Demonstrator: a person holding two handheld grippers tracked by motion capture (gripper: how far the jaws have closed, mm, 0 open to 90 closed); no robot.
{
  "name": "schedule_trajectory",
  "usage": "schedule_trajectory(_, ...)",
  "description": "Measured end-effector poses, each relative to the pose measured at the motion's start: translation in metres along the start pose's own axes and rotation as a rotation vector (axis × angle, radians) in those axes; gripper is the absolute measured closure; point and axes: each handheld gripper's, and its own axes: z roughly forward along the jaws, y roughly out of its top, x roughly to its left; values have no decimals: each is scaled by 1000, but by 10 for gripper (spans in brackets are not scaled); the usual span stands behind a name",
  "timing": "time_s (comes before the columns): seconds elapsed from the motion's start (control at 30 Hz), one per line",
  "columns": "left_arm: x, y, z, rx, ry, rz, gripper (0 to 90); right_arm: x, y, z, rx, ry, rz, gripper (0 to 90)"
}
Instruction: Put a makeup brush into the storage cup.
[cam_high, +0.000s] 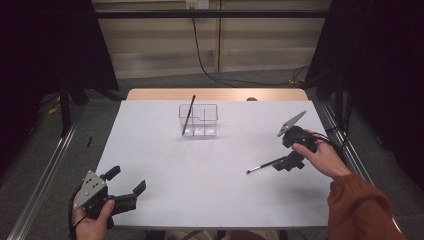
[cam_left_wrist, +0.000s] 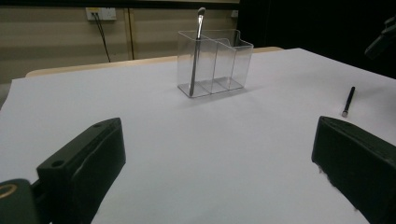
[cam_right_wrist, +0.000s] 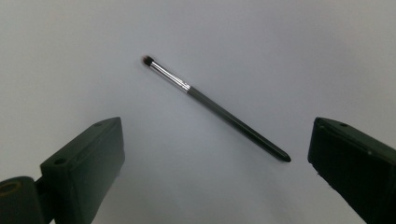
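With jaws wide apart, the right gripper (cam_right_wrist: 212, 154) hangs over the makeup brush (cam_right_wrist: 215, 108) lying flat on the bench (cam_high: 200, 170) at 4 o'clock of the clear organizer (cam_high: 199, 120) (1 brush already inside), where an off-center pinch could roll the thin handle away.

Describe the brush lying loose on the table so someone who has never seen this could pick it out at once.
Start at the white table, then go to the right gripper on its right side. Just below its open jaws lies a thin makeup brush, black handle, silver collar, small dark tip. Unlike the other brush standing in the clear organiser, it lies flat.
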Motion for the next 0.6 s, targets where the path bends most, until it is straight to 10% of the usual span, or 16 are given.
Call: schedule_trajectory(0.6, 1, 0, 0, 5, -3, -4, 31, -12, 12, 40, 226, 18, -66, 82)
